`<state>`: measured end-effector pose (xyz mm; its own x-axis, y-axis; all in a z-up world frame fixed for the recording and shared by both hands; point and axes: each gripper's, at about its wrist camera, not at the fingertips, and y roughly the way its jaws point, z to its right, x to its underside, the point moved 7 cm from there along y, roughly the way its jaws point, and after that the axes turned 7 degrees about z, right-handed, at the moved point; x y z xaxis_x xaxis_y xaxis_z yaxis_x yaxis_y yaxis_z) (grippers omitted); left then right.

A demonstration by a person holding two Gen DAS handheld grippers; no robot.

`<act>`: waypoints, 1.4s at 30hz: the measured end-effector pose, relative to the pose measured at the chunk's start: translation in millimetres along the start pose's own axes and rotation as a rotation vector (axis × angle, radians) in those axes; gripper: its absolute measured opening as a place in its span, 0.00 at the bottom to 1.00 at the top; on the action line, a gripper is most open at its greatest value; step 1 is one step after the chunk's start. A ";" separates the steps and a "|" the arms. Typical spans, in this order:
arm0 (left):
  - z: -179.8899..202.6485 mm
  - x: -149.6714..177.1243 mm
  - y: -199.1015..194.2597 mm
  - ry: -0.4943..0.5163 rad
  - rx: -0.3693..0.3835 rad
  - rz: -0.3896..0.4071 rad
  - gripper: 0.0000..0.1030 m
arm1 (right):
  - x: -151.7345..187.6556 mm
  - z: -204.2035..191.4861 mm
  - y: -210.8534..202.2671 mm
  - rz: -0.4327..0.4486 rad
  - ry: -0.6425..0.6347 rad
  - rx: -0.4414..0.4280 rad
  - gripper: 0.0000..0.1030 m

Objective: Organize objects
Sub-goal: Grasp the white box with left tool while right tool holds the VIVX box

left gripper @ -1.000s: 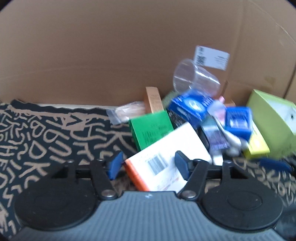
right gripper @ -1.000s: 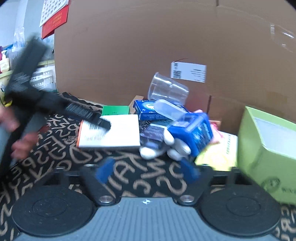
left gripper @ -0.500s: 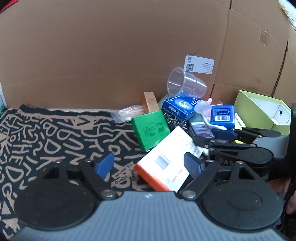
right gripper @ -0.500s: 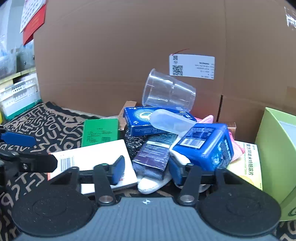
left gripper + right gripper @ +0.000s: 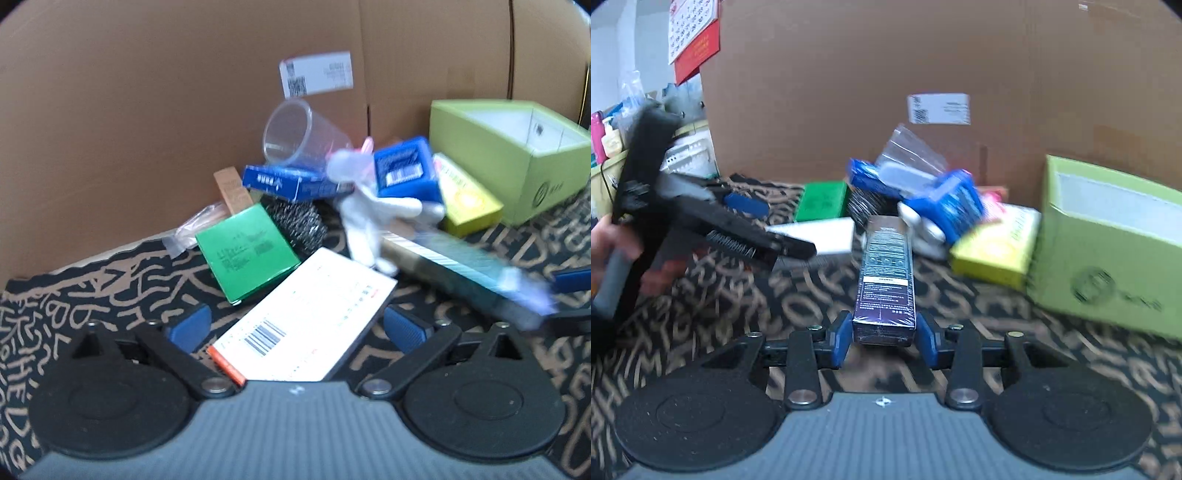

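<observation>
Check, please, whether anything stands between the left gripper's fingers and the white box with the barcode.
Nothing visible does. The left gripper has its fingers opening, and the white box lies directly between them on the patterned cloth. The green box is behind it.

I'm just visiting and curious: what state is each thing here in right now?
Right gripper: closing, pads against the long dark box.
Left gripper: opening wide, white flat box lying loose between its fingers.
Clear cup: tipped on its side atop the pile.
Lime-green box: open, lidless.
</observation>
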<state>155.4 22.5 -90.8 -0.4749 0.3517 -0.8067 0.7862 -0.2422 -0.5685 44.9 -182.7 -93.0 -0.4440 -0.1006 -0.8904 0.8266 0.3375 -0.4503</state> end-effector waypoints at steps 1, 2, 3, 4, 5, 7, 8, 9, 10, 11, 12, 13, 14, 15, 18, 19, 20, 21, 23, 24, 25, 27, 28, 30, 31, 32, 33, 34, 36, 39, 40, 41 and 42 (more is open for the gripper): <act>0.9 0.8 3.1 0.012 -0.007 -0.009 1.00 | 3.8 4.6 -5.9 -0.014 0.001 0.010 0.35; 2.3 2.1 6.0 0.020 -0.010 -0.018 1.00 | 6.7 8.5 -10.3 -0.025 0.000 0.018 0.35; 4.4 3.7 8.1 0.024 -0.004 -0.029 1.00 | 8.4 12.2 -14.2 -0.027 -0.002 0.032 0.35; 7.6 5.9 9.2 0.026 0.014 -0.041 0.99 | 8.3 16.0 -17.1 -0.014 -0.002 0.049 0.39; 12.5 7.4 8.1 0.034 0.033 -0.045 0.97 | 7.6 18.8 -19.0 -0.004 -0.001 0.057 0.44; 26.7 7.9 -1.4 0.092 0.057 -0.037 0.85 | 4.0 23.1 -20.8 0.028 0.009 0.065 0.59; 35.7 8.0 -8.2 0.116 0.090 -0.037 0.83 | 0.9 23.8 -19.5 0.043 0.010 0.064 0.59; 44.9 8.4 -14.8 0.134 0.132 -0.042 0.83 | -1.8 24.1 -17.5 0.050 0.008 0.059 0.59; 52.4 8.5 -20.7 0.152 0.157 -0.040 0.83 | -4.6 24.0 -13.8 0.057 0.004 0.051 0.59; 57.7 7.7 -25.1 0.170 0.158 -0.034 0.84 | -7.5 23.0 -9.6 0.060 0.000 0.044 0.59; 60.2 5.8 -27.6 0.183 0.137 -0.020 0.88 | -9.9 21.3 -4.6 0.061 -0.007 0.030 0.59; 59.0 2.4 -28.9 0.189 0.108 0.001 0.90 | -12.2 18.9 1.4 0.058 -0.017 0.015 0.59; 54.5 -1.6 -29.2 0.185 0.081 0.023 0.93 | -13.6 16.8 6.5 0.055 -0.026 0.006 0.59; 48.3 -4.9 -28.8 0.174 0.065 0.037 0.95 | -14.8 14.4 11.1 0.052 -0.037 -0.001 0.59; 22.2 -9.6 -14.8 0.141 0.060 0.040 1.00 | -18.1 8.6 16.4 0.053 -0.046 -0.020 0.59; 15.8 -8.2 -6.6 0.141 0.071 0.021 1.00 | -18.9 7.9 17.2 0.054 -0.040 -0.028 0.59; 10.3 -3.9 2.9 0.133 0.091 -0.013 1.00 | -19.3 7.4 18.0 0.054 -0.032 -0.036 0.60; 6.8 1.6 13.0 0.120 0.115 -0.059 1.00 | -19.5 7.5 18.7 0.054 -0.023 -0.042 0.63; 2.7 8.2 25.1 0.068 0.161 -0.103 1.00 | -19.5 7.5 20.1 0.051 -0.020 -0.047 0.64; 2.1 8.4 24.4 0.038 0.180 -0.099 0.95 | -19.5 7.7 21.3 0.047 -0.025 -0.045 0.64; 4.0 8.0 21.9 0.031 0.180 -0.096 0.88 | -19.4 8.3 23.0 0.043 -0.031 -0.042 0.64; 12.9 5.9 12.9 0.026 0.177 -0.112 0.74 | -19.0 9.6 27.1 0.027 -0.038 -0.043 0.64; 18.3 5.4 9.2 0.018 0.171 -0.132 0.73 | -19.2 10.2 30.3 0.018 -0.040 -0.049 0.64; 31.6 6.4 1.3 0.033 0.178 -0.145 0.69 | -21.0 10.7 37.4 0.005 -0.048 -0.068 0.64; 37.2 6.3 -0.8 0.045 0.186 -0.140 0.71 | -21.7 11.6 41.2 -0.001 -0.053 -0.072 0.64; 42.3 4.8 -2.4 0.053 0.176 -0.131 0.82 | -22.4 12.2 45.7 -0.007 -0.060 -0.069 0.64; 45.7 3.5 -1.9 0.061 0.154 -0.119 0.90 | -22.6 12.5 50.0 -0.013 -0.070 -0.067 0.64; 47.0 1.3 0.0 0.072 0.131 -0.104 0.90 | -22.3 12.7 54.3 -0.022 -0.080 -0.063 0.63; 47.4 -1.8 7.8 0.069 0.109 -0.106 0.82 | -21.1 12.7 60.0 -0.037 -0.094 -0.062 0.62; 47.4 -4.8 11.4 -0.009 0.166 -0.131 0.64 | -16.4 13.9 63.4 -0.058 -0.084 -0.070 0.49; 47.2 -5.7 10.9 -0.016 0.165 -0.134 0.64 | -14.7 14.3 63.2 -0.061 -0.075 -0.076 0.46; 48.1 -5.7 10.5 -0.006 0.158 -0.131 0.64 | -12.8 15.1 62.9 -0.064 -0.067 -0.078 0.44; 49.3 -4.9 9.8 0.003 0.150 -0.124 0.64 | -12.0 15.5 62.4 -0.063 -0.066 -0.073 0.42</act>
<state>146.0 -26.2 -100.4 -0.5633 0.3902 -0.7283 0.6539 -0.3284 -0.6816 107.2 -174.9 -111.4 -0.4681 -0.1844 -0.8642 0.7694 0.3960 -0.5012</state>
